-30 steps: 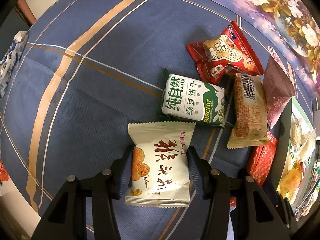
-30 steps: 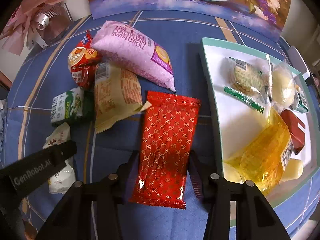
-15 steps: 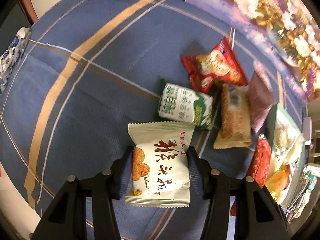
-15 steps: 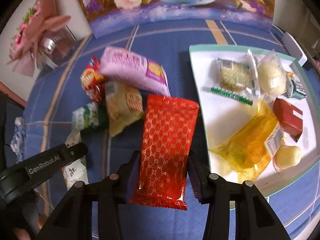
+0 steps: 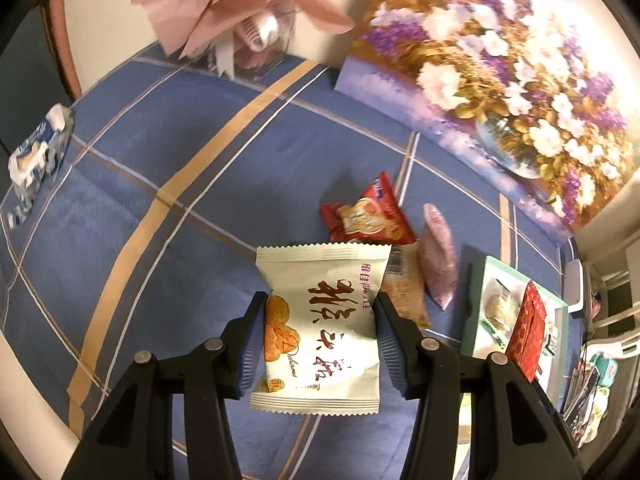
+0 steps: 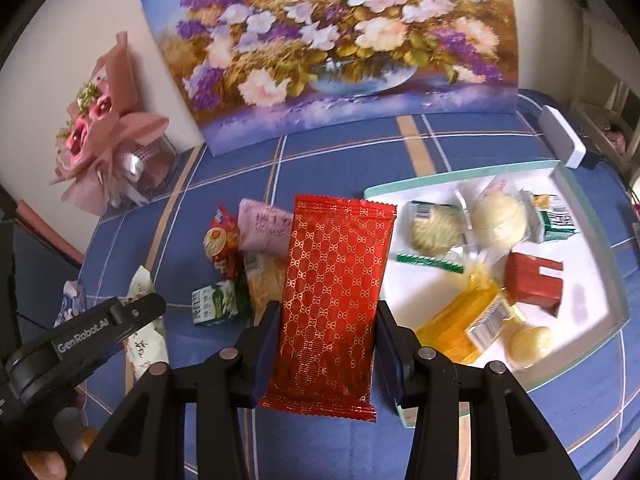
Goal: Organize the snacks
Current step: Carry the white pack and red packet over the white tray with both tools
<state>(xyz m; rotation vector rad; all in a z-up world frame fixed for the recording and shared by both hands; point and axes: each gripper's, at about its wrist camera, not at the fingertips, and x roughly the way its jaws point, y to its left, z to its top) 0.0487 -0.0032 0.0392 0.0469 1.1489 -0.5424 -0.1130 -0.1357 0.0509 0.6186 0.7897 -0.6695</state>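
My left gripper point(image 5: 318, 322) is shut on a cream snack packet point(image 5: 320, 320) with red lettering, held up off the blue cloth. My right gripper point(image 6: 326, 332) is shut on a long red foil packet point(image 6: 334, 292) with a gold pattern, also lifted. The left gripper point(image 6: 108, 316) and its cream packet point(image 6: 146, 344) show at the left of the right wrist view. The red foil packet point(image 5: 528, 332) shows at the right of the left wrist view, over the tray point(image 5: 476, 300). Loose on the cloth lie a red biscuit bag point(image 6: 222, 240), a pink roll pack point(image 6: 262, 224), a tan packet point(image 6: 260, 280) and a green biscuit pack point(image 6: 218, 302).
The white tray point(image 6: 596, 276) with a teal rim holds several snacks at the right. A flower painting point(image 6: 340, 44) leans on the wall behind. A pink bouquet point(image 6: 104, 136) stands at the back left, a white box point(image 6: 562, 142) at the back right, a blue-white packet point(image 5: 36, 156) far left.
Both grippers have risen and tilted up with their packets, so the table items look smaller and the painting and bouquet have come into view.
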